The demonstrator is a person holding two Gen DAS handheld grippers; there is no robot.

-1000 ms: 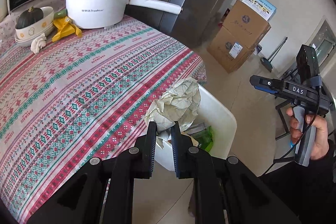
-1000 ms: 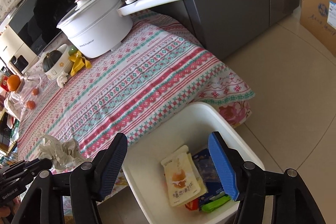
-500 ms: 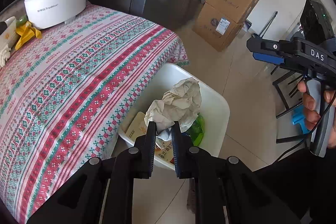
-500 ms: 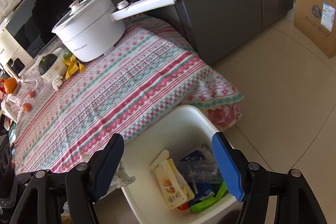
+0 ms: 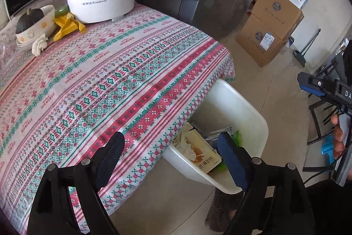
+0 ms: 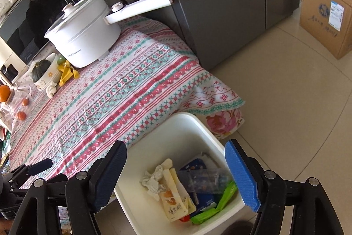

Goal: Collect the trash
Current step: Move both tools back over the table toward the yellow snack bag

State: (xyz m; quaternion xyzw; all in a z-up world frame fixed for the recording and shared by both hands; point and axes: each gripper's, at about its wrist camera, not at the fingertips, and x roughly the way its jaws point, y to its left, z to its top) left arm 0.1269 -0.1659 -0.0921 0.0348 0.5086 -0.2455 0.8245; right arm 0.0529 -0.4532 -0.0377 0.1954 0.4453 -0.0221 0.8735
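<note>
In the left wrist view, the white bin (image 5: 239,111) at lower right, tucked against the worktop (image 5: 114,80) edge, already holds a crumpled paper wad (image 5: 183,143) and a snack pouch (image 5: 203,156); a yellow wrapper (image 5: 67,25) and a white tissue scrap (image 5: 39,45) at upper left look left to collect. The left tool (image 5: 168,156) hangs released and empty over the worktop edge. In the right wrist view, the right tool (image 6: 176,173) is spread wide, empty, above the bin (image 6: 176,124), whose trash fills the lower centre.
</note>
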